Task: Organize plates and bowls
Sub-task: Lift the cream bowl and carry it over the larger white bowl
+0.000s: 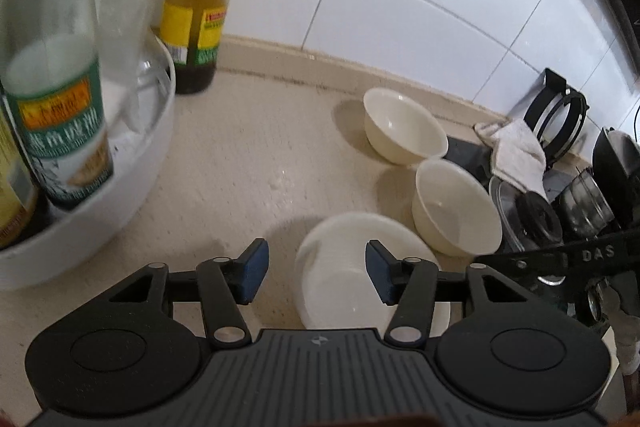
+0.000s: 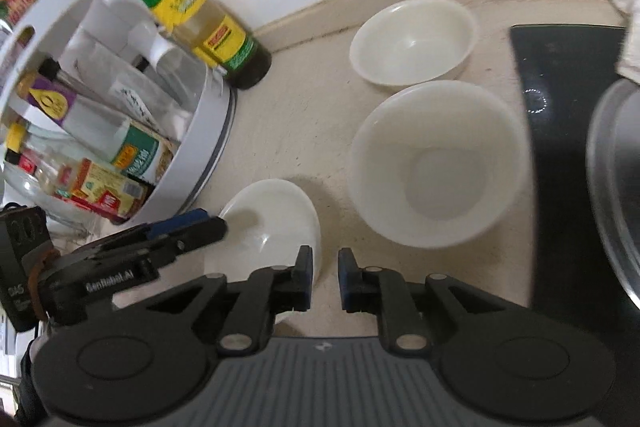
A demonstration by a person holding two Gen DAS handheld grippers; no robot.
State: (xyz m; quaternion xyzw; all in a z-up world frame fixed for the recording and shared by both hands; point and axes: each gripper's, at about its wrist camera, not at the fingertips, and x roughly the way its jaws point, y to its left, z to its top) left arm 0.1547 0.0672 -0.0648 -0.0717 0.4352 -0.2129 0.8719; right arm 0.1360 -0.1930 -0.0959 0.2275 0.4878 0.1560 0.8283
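Observation:
Three cream-white dishes stand on the beige counter. The far bowl (image 1: 404,125) (image 2: 414,39) is by the wall. The middle bowl (image 1: 456,205) (image 2: 436,163) is beside the black hob. A shallow white plate (image 1: 340,267) (image 2: 276,223) lies nearest. My left gripper (image 1: 316,273) is open, its jaws either side of the plate's left half, just above it; it also shows in the right wrist view (image 2: 188,227). My right gripper (image 2: 325,277) is nearly closed with a narrow gap, empty, at the plate's right edge.
A white round condiment rack (image 1: 100,219) (image 2: 200,155) full of sauce bottles stands at the left. A yellow-labelled bottle (image 1: 200,7) (image 2: 212,27) is by the tiled wall. A black hob (image 2: 560,107), a cloth (image 1: 516,155) and a glass lid (image 2: 616,187) lie at the right.

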